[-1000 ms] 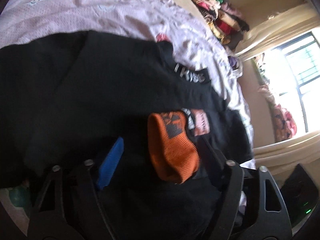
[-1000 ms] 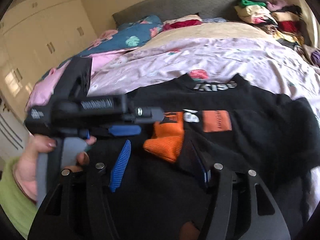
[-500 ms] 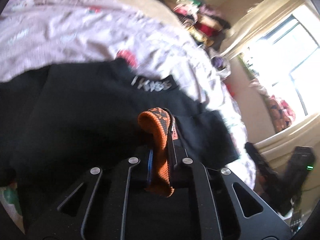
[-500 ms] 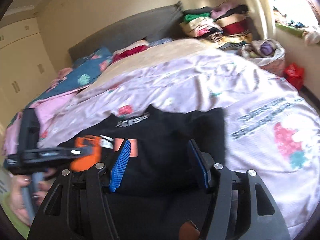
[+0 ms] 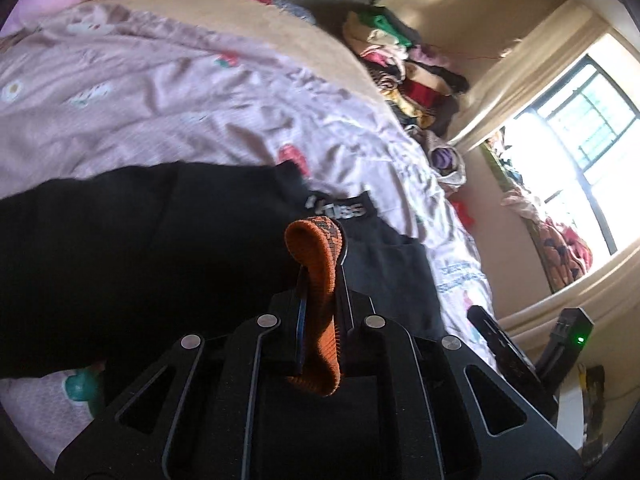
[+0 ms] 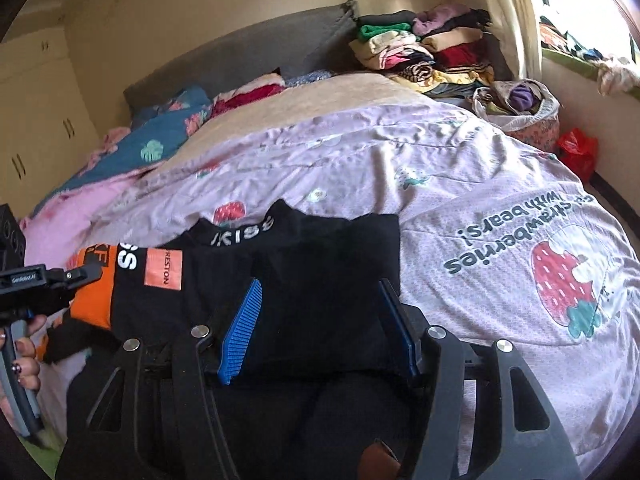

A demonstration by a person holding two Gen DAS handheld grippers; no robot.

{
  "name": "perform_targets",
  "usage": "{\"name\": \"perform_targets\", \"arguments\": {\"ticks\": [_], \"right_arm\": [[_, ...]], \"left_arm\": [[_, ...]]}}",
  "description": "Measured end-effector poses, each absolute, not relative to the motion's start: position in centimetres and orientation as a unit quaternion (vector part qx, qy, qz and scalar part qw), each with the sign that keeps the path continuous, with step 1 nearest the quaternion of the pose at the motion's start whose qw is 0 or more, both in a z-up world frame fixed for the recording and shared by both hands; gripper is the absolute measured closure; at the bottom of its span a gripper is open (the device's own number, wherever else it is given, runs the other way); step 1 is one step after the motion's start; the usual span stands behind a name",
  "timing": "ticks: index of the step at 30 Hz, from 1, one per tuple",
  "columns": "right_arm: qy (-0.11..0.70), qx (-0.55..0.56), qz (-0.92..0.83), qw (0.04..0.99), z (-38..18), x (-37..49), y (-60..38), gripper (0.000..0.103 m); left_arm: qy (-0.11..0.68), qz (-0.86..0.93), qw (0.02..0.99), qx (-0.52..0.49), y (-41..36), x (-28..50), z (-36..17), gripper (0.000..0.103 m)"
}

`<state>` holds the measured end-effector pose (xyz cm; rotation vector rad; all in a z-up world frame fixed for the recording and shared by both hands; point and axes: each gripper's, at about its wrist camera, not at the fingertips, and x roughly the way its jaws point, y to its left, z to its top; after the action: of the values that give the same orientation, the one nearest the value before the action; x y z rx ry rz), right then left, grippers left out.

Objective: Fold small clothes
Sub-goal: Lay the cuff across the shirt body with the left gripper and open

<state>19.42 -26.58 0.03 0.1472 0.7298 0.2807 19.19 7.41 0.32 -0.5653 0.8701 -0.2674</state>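
Clamped jaws of the left gripper (image 5: 320, 300) pinch the orange cuff (image 5: 318, 280) of the black sweater (image 5: 140, 248), sleeve running away rightward. Right gripper (image 6: 320, 316) spreads wide over the sweater's folded body on the bedspread (image 6: 460, 168), farther from the cuff.

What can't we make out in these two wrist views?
- Left wrist: lower part of the black top is hidden behind the left gripper, shut on the orange cuff.
- Right wrist: collar lettering is upside down and creased, unreadable.
- Right wrist: front hem is hidden under the open right gripper.
- Clothes pile: items too small to identify.
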Motion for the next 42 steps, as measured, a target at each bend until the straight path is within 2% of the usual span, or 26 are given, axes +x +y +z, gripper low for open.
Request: {"name": "perform_targets", "arguments": {"ticks": [14, 20, 24, 29, 31, 34, 35, 37, 38, 39, 42], "right_arm": [[0.391, 0.034, 0.142, 0.909, -2.1, 20.4, -24.1, 0.045], [0.411, 0.02, 0.137, 0.901, -3.3, 20.9, -23.8, 0.045], [0.439, 0.017, 0.123, 0.89, -4.5, 21.5, -24.0, 0.045], [0.462, 0.019, 0.119, 0.879, -5.9, 21.9, -24.4, 0.045], [0.454, 0.021, 0.122, 0.882, -5.4, 21.6, -24.4, 0.045], [0.439, 0.031, 0.134, 0.888, -4.3, 21.0, -24.1, 0.036], [0.435, 0.03, 0.137, 0.89, -4.1, 20.8, -24.0, 0.036], [0.426, 0.027, 0.143, 0.893, -3.5, 20.4, -23.4, 0.032], [0.422, 0.027, 0.146, 0.894, -3.3, 20.2, -23.2, 0.022], [0.418, 0.026, 0.15, 0.896, -3.0, 19.9, -23.0, 0.018], [0.405, 0.015, 0.165, 0.899, -2.2, 19.2, -22.0, 0.015]], "left_arm": [[0.396, -0.044, 0.898, -0.187, 7.9, 18.1, 0.7, 0.093], [0.443, -0.058, 0.879, -0.165, 5.9, 19.0, -2.0, 0.082], [0.481, -0.043, 0.864, -0.14, 5.1, 19.3, -4.9, 0.069], [0.476, -0.047, 0.868, -0.133, 5.3, 18.8, -5.4, 0.066], [0.472, -0.042, 0.871, -0.133, 5.6, 18.3, -4.8, 0.048], [0.461, -0.032, 0.877, -0.13, 6.1, 17.5, -3.9, 0.047], [0.459, -0.029, 0.878, -0.131, 6.3, 17.3, -3.6, 0.046], [0.455, -0.023, 0.88, -0.134, 6.6, 16.7, -3.1, 0.036], [0.453, -0.02, 0.881, -0.134, 6.8, 16.4, -2.9, 0.034], [0.452, -0.017, 0.882, -0.133, 7.0, 16.1, -2.8, 0.031], [0.446, -0.007, 0.885, -0.131, 7.4, 15.3, -2.3, 0.016]]}}
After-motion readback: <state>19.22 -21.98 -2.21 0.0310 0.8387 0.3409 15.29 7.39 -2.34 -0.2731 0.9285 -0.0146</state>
